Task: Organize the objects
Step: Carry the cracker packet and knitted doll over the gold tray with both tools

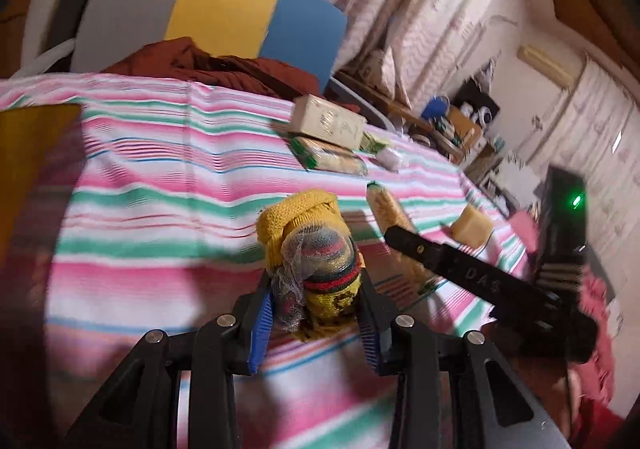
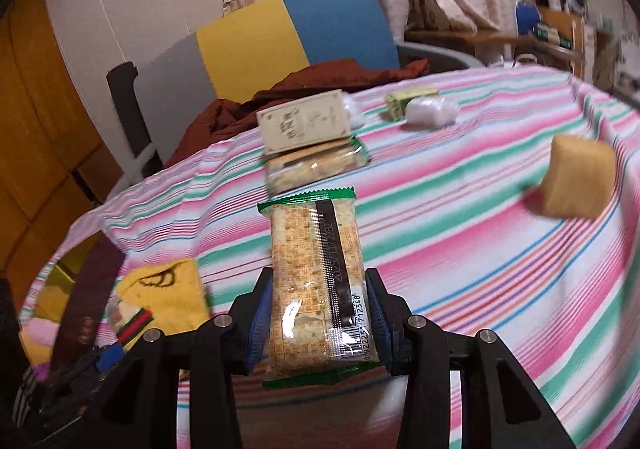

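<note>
My left gripper [image 1: 316, 289] is shut on a rolled yellow sock bundle [image 1: 316, 245] wrapped in white mesh, held just above the striped tablecloth [image 1: 160, 169]. My right gripper [image 2: 320, 281] is shut on a green-edged cracker pack [image 2: 316, 273], gripped across its width and pointing away from me. The left wrist view shows one black right finger [image 1: 440, 257] at the right, with the cracker pack [image 1: 390, 209] beyond it. At the lower left of the right wrist view, the sock bundle [image 2: 164, 289] sits beside a dark left finger [image 2: 92, 289].
Toward the far edge lie a cream box [image 2: 304, 121], a second cracker pack [image 2: 312, 165], a small green box [image 2: 408, 99] and a white wrapped lump [image 2: 430, 111]. A yellow block [image 2: 576, 181] sits at the right. A chair [image 2: 280, 33] with rust cloth stands behind.
</note>
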A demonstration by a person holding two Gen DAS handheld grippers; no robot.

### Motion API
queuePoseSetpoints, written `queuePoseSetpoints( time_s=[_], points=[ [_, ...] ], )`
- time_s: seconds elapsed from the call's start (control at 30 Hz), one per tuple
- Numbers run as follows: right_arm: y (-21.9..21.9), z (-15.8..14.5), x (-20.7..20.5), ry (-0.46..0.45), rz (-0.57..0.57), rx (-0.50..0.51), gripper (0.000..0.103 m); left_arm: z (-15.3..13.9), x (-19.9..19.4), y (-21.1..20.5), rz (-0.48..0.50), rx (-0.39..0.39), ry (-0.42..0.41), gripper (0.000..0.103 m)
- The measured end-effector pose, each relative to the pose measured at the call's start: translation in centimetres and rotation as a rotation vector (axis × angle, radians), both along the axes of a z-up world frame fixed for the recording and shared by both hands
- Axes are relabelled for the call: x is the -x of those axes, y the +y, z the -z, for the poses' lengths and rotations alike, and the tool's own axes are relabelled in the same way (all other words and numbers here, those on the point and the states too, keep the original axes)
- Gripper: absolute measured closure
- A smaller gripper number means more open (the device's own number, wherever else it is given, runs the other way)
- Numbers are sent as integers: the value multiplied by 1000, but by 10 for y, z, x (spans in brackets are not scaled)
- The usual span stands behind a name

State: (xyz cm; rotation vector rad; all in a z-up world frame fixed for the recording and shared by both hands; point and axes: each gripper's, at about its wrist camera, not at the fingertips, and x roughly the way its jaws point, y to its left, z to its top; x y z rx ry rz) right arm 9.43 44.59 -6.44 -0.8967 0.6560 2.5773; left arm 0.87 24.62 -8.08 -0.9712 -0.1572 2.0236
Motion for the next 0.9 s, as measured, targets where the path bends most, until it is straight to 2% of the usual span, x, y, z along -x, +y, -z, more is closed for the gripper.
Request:
queuePoseSetpoints(
  time_s=[0.17, 0.37, 0.47, 0.67, 0.9],
  points=[
    [-30, -5, 2, 3, -59, 2, 59, -13, -6, -40, -52, -51, -9, 66],
    [-75, -20, 14, 27, -162, 15, 59, -42, -9, -91, -114, -93, 41, 66],
    [-105, -30, 23, 45, -240, 13, 59, -55, 0, -121, -179, -115, 63, 66],
    [-160, -49, 49, 75, -385, 4, 59, -64, 39, -184, -349, -110, 49, 66],
    [-216, -52, 92, 37, -510, -7, 59, -52, 80, -225, -467, -52, -27, 65]
  ],
)
